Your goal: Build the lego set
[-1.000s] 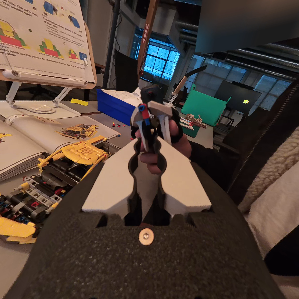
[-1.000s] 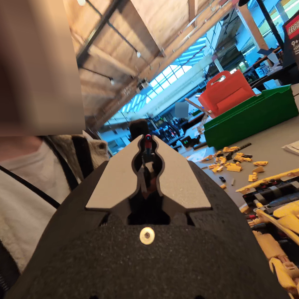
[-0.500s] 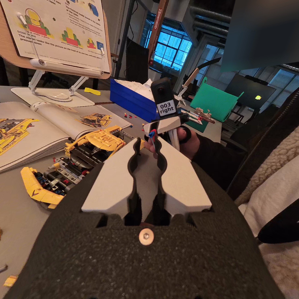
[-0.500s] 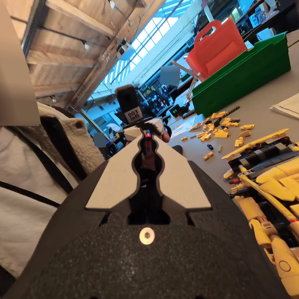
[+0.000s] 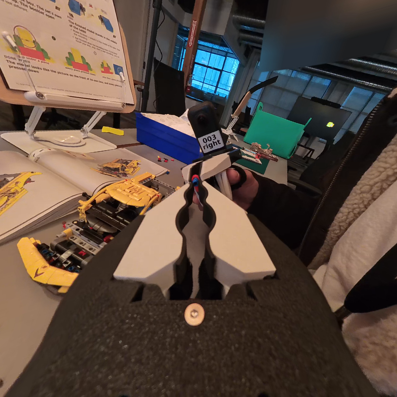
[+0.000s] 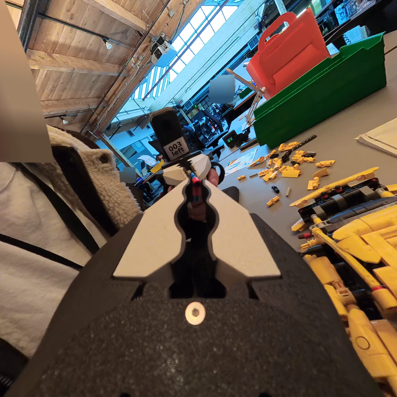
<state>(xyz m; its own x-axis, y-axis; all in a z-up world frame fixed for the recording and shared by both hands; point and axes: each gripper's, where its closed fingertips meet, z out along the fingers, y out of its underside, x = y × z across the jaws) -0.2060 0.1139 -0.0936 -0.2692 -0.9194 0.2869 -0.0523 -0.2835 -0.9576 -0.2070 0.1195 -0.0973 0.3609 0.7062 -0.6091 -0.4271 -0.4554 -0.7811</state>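
My left gripper is shut. Its tips meet the tips of my right gripper in mid-air above the table. My right gripper is shut on a small red and blue pin, which also shows in the left wrist view. The left gripper faces it tip to tip and touches the pin. I cannot tell if the left grips it. The yellow and black lego car model lies on the table below left, and on the right in the right wrist view.
An open instruction book lies beside the model, under a sheet on a stand. A blue bin stands behind. Loose yellow pieces lie before a green bin and an orange bag. The person's torso is close. Less than 4 cm separates the two grippers' tips.
The two grippers have come together tip to tip. The right gripper, which stood apart with the pin pointing up, now meets the left's tips. Both views have tilted down towards the table.
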